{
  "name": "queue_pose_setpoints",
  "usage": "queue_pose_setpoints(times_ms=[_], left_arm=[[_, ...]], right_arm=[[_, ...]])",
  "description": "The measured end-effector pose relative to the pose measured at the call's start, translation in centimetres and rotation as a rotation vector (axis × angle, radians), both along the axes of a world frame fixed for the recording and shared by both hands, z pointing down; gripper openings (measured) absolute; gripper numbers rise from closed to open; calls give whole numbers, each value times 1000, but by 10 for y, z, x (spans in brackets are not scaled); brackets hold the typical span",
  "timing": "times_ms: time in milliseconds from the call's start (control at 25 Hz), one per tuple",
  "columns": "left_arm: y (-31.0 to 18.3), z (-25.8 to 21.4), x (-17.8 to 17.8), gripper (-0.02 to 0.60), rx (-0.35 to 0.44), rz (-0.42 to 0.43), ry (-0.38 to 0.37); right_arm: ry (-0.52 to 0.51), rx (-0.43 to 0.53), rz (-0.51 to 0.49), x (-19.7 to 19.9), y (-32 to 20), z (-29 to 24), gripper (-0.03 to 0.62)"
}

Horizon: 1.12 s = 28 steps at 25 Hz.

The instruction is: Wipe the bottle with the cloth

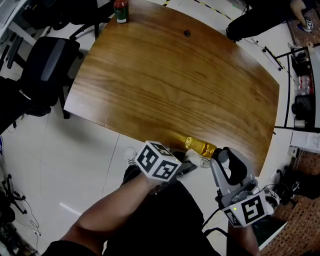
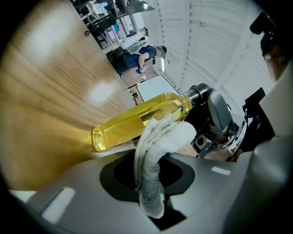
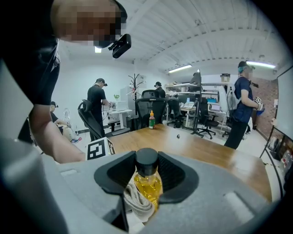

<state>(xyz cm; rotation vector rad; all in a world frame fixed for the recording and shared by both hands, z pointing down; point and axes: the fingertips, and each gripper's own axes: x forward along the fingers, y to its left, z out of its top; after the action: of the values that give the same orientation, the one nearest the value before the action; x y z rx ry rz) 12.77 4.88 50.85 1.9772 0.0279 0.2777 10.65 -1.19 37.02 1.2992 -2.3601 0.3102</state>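
The right gripper clamps the neck of the yellow bottle, which lies at the near edge of the table. The left gripper pinches the cloth against the bottle's side. Beyond them the tabletop lies open; a small red-capped bottle stands at its far edge.
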Motion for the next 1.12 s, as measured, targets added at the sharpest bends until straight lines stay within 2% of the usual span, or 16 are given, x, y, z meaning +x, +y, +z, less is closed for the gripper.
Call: queue_pose_setpoints(times_ms=[120, 320, 400, 640, 760, 1000, 1120], left_arm=[[-3, 16, -2, 103, -51, -19, -45], [3, 35, -2, 102, -217, -46, -66], [3, 37, -2, 100, -231, -54, -81], [8, 43, -21, 101, -97, -32, -219], [11, 32, -46, 101, -42, -40, -212], [1, -6, -104, 103, 58, -109, -183], [-4, -27, -124, 103, 108, -129, -172]], right_arm=[[18, -11, -7, 1, -2, 2, 140], [9, -4, -7, 1, -3, 0, 140], [3, 0, -9, -1, -4, -1, 140], [15, -10, -16, 1, -2, 3, 140], [22, -4, -20, 2, -2, 6, 140], [29, 4, -24, 4, 1, 15, 143], [49, 0, 6, 5, 0, 16, 222]])
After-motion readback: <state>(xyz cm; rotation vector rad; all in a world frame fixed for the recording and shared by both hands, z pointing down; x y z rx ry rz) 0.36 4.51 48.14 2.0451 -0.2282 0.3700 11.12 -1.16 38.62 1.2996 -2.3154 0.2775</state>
